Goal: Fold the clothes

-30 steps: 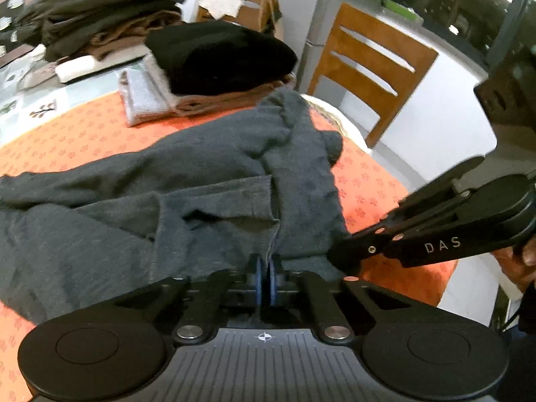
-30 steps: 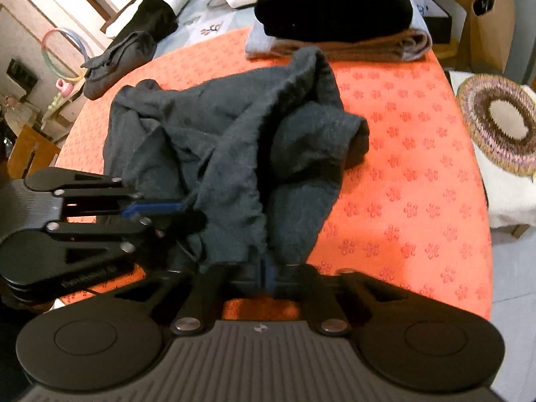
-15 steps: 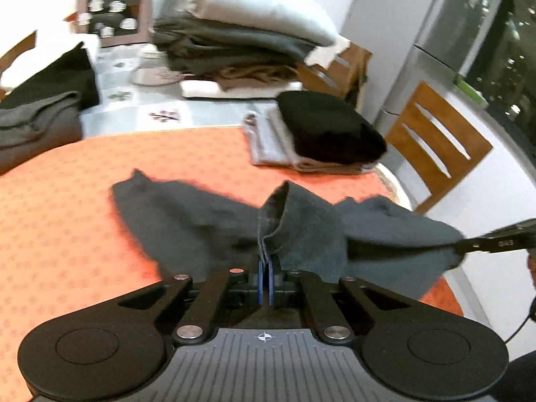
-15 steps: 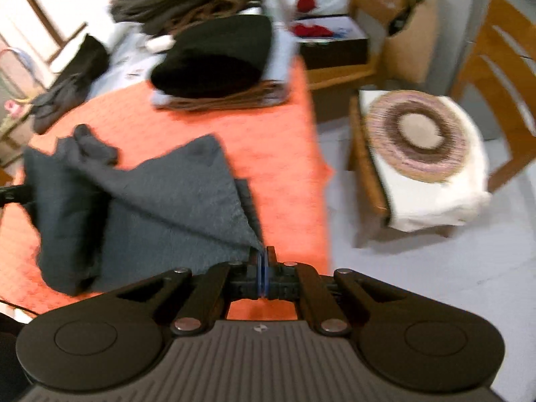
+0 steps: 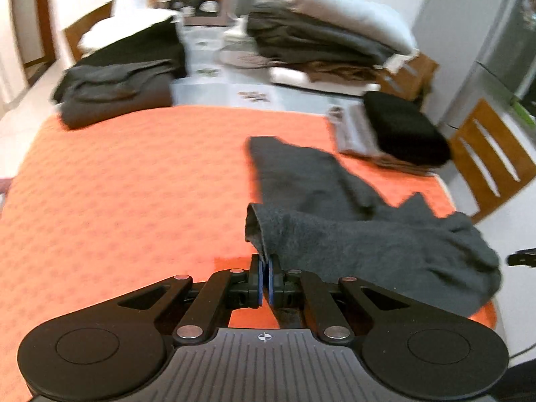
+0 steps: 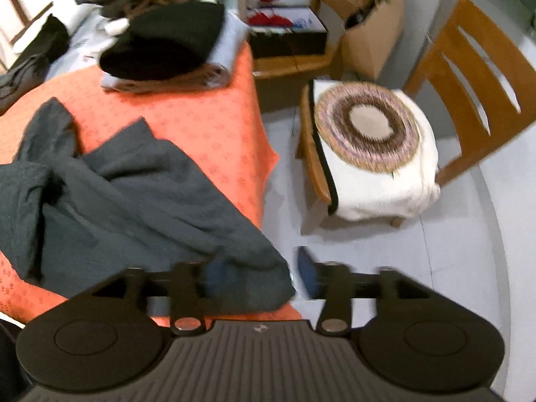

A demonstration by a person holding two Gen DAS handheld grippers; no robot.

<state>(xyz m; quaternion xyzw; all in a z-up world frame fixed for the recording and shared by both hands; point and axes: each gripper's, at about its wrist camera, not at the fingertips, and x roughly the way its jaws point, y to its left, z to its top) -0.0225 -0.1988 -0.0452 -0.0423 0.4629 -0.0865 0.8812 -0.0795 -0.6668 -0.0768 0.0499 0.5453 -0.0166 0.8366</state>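
The left wrist view looks down and forward from close behind its tongs (image 5: pixel 266 279), across the orange worktop (image 5: pixel 134 184) toward the far clothes piles. The right wrist view looks more steeply down past its tongs (image 6: pixel 258 276) over the worktop's corner to the floor and chair (image 6: pixel 469 100). Both views share the grey garment (image 5: pixel 368 234) and the black-topped folded stack (image 6: pixel 167 40).

We see a soft, fuzzy dark grey cloth garment (image 5: pixel 368 234) on a thin orange cloth cover (image 5: pixel 134 184) with little flowers. The chair (image 6: pixel 469 77) on the right is smooth shiny wood. Our grippers are matt black plastic with shiny metal pins.
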